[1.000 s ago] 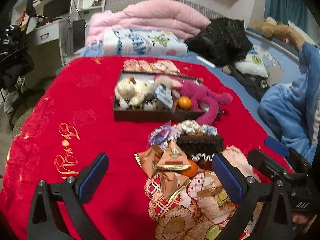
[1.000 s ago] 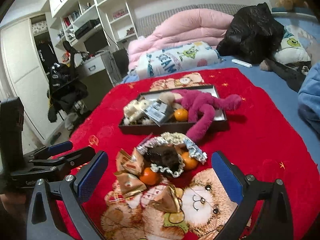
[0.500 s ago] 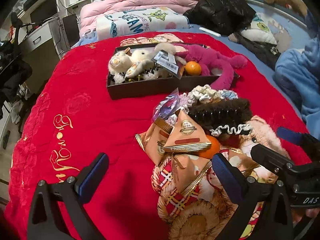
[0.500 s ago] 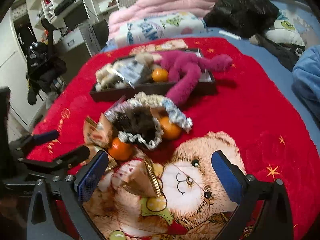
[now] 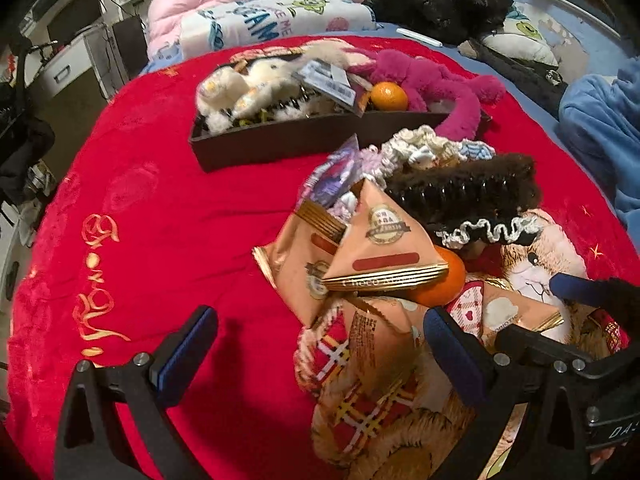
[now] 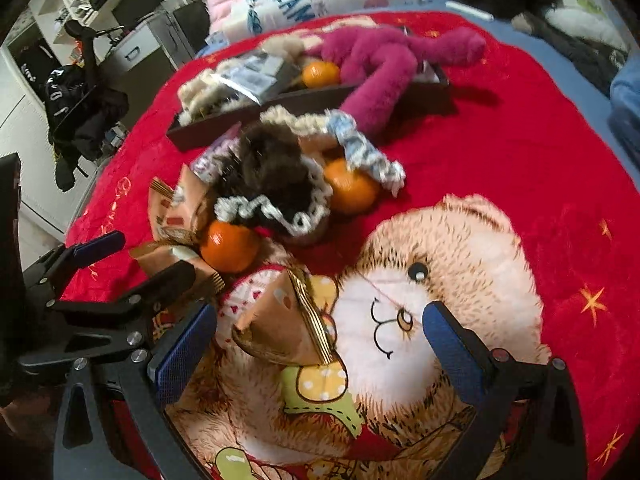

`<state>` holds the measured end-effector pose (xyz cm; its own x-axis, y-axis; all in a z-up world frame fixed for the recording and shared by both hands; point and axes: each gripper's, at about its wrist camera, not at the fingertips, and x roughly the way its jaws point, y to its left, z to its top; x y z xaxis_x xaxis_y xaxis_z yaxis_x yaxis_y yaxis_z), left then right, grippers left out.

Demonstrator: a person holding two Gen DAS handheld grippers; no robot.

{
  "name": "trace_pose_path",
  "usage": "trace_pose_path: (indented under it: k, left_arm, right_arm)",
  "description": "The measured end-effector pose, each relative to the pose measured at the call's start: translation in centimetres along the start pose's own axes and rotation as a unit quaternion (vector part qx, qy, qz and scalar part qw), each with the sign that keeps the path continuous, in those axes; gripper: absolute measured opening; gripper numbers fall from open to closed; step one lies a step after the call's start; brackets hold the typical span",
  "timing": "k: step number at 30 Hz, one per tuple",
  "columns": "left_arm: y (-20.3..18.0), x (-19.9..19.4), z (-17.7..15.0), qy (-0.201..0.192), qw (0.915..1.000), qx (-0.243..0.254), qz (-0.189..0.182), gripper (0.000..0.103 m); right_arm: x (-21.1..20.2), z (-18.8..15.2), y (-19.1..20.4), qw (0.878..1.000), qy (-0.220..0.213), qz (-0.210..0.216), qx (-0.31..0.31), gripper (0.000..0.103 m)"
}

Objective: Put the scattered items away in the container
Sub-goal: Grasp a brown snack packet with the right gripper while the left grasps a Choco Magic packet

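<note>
Both tools hang low over a red blanket (image 5: 168, 216) spread on a bed, each with its blue-padded fingers spread wide and nothing between them. The left hand-held gripper (image 5: 320, 344) sits at the near edge of the pile of scattered items: a tan triangular snack packet (image 5: 376, 336) lies just inside its right finger, and two more stacked snack packets (image 5: 372, 248) lie just beyond, overlapping an orange (image 5: 448, 280). Farther right in that view a dark hair claw (image 5: 464, 188) rests on a black frilled scrunchie (image 5: 488, 232), with a pale crocheted scrunchie (image 5: 424, 148) behind them. The right hand-held gripper (image 6: 320, 344) is also open, and one folded gold-edged packet (image 6: 284, 324) lies between its fingers, nearer the left one, on the printed bear (image 6: 432, 264) of the blanket; whether the pads touch it I cannot tell. Beyond it, in the right wrist view, two oranges flank the dark claw: the near orange (image 6: 228, 244) to the left and the far orange (image 6: 352, 188) to the right. The dark tray (image 5: 304, 140) stands at the far side of the pile, well apart from both tools, already holding a cream plush toy (image 5: 240, 88), a tagged packet (image 5: 328, 80), another orange (image 5: 388, 96) and a magenta plush (image 5: 440, 84) whose limb drapes over the tray's near wall.
</note>
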<state>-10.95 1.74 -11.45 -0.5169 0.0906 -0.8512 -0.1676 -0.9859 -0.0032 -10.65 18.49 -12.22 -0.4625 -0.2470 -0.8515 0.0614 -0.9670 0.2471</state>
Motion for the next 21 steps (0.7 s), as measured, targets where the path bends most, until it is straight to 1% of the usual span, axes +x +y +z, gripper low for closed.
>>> trace_pose_path:
  k: [3,8,13,21]
  left_arm:
    - [-0.3,0.7,-0.1,0.0,1.0,0.005,-0.002,0.103]
    - [-0.1,1.9,-0.3,0.005,0.9999,-0.002,-0.011,0.103]
    - [-0.7,2.2,-1.1,-0.02,0.9998,0.003,0.009,0.103]
    - [-0.5,2.2,-1.3,-0.021,0.9998,0.004,0.003,0.103]
  right_arm:
    - [0.4,-0.2,-0.3,1.0,0.007,-0.003,0.005,0.102]
    - [0.9,-0.3,0.0,1.0,0.009,-0.016,-0.003,0.097]
    - [1.4,-0.7,0.5,0.999,0.018,-0.039,-0.021,0.092]
    - [1.4,-1.0,0.9,0.998,0.019,-0.049,-0.028,0.087]
